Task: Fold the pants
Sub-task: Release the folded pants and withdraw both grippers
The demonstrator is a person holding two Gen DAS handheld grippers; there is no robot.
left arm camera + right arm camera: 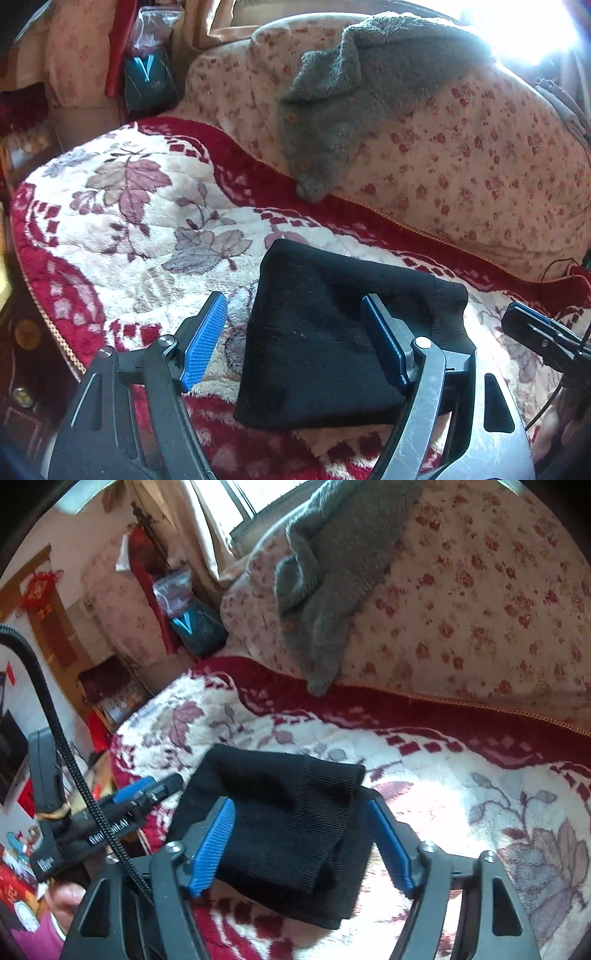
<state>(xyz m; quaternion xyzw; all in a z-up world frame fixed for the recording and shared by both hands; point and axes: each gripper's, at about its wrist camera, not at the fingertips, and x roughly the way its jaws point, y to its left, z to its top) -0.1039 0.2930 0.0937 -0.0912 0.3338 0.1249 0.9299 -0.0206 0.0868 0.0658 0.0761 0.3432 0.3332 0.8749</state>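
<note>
The black pants lie folded into a compact bundle on the red and white floral blanket. My left gripper is open just above them, its right finger over the bundle and its left finger over bare blanket. In the right wrist view the pants sit between the blue pads of my right gripper, which is open and straddles the bundle. The right gripper also shows at the right edge of the left wrist view. The left gripper shows at the left of the right wrist view.
A grey fleece garment is draped over a floral quilt pile behind the blanket. A teal and black bag and clutter stand at the far left by the bed's edge. A black cable runs beside my right gripper.
</note>
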